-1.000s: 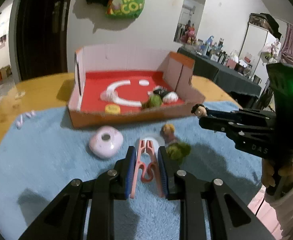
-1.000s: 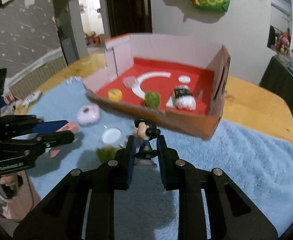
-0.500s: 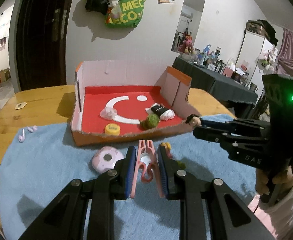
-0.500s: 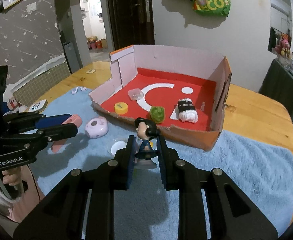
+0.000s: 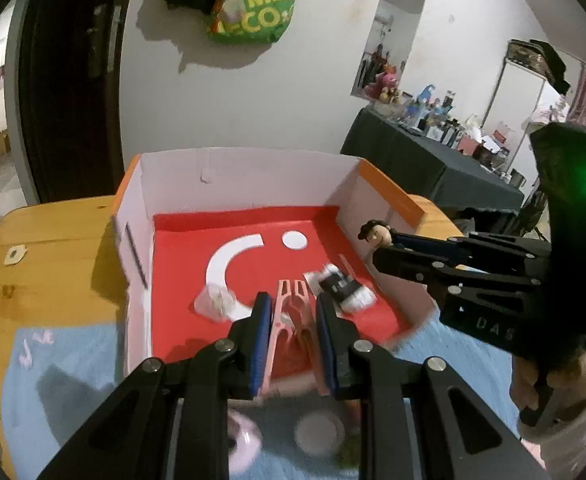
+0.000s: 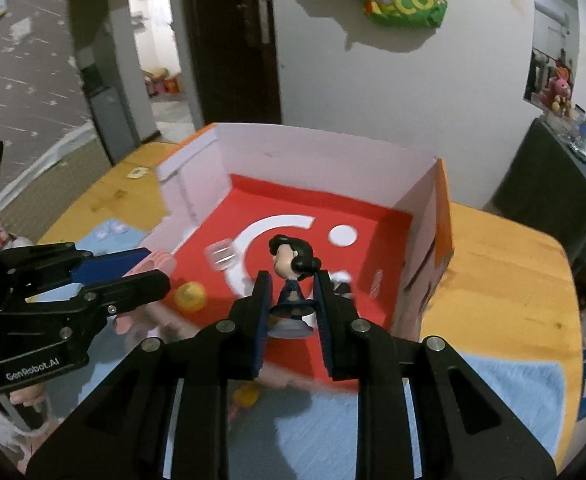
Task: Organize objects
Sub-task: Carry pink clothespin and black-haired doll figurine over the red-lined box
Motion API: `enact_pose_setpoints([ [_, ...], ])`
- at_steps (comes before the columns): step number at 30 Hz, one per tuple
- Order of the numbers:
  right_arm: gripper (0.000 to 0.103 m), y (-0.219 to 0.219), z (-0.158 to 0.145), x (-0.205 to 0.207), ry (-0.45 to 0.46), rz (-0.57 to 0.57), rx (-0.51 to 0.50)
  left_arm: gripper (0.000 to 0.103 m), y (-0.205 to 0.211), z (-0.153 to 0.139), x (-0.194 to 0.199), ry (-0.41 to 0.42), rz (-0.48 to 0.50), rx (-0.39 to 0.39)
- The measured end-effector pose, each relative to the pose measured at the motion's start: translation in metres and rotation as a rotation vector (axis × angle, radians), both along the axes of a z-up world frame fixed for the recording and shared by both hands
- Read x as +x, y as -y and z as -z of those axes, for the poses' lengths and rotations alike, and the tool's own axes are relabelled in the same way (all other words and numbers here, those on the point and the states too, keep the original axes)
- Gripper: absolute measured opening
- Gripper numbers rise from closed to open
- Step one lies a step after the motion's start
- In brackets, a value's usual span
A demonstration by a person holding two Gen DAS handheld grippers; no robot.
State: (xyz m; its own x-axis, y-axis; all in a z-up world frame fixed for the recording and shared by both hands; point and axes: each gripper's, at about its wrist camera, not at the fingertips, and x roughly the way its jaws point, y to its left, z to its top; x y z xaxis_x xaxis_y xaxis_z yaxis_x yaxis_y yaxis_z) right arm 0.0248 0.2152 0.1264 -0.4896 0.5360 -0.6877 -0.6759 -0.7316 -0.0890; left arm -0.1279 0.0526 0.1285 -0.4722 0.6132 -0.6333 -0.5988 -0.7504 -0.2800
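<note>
The left tool is gripping a pink clothes peg between nearly closed fingers, its long axis lying along the fingers and its forked tip pointing away toward the far wall of the cardboard box. It is hanging over the box's red floor near the front edge. The right tool is clamping a dark-haired figurine by its base, standing upright, head up, over the same box, which is sitting on the table.

left gripper: black frame, blue pads, silver screws, "GenRobot.AI" lettering
right gripper: black, blue pads, "DAS" marking, green LED
hands: bare skin, white sleeves
</note>
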Motion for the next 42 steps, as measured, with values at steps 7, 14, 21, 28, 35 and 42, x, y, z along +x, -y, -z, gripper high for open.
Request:
enact_pose_setpoints([
  [7,0.02,-0.058,0.011,-0.042,0.134,0.055,-0.027,0.024,-0.038,0.007,-0.058,-0.015,-0.025,-0.118],
  [14,0.02,-0.101,0.032,-0.068,0.219,0.087,-0.097,0.024,-0.056,0.032,-0.102,0.046,-0.032,-0.181],
  [21,0.02,-0.125,0.05,-0.077,0.303,0.12,-0.124,0.024,-0.065,0.056,-0.127,0.055,-0.063,-0.289],
  [28,0.02,-0.137,0.068,-0.078,0.382,0.14,-0.148,0.024,-0.068,0.07,-0.137,0.107,-0.065,-0.322],
  [35,0.021,-0.138,0.077,-0.078,0.403,0.123,-0.173,0.024,-0.074,0.081,-0.142,0.134,-0.066,-0.391],
  [42,0.021,-0.135,0.076,-0.073,0.405,0.116,-0.172,0.024,-0.07,0.08,-0.143,0.15,-0.071,-0.383],
])
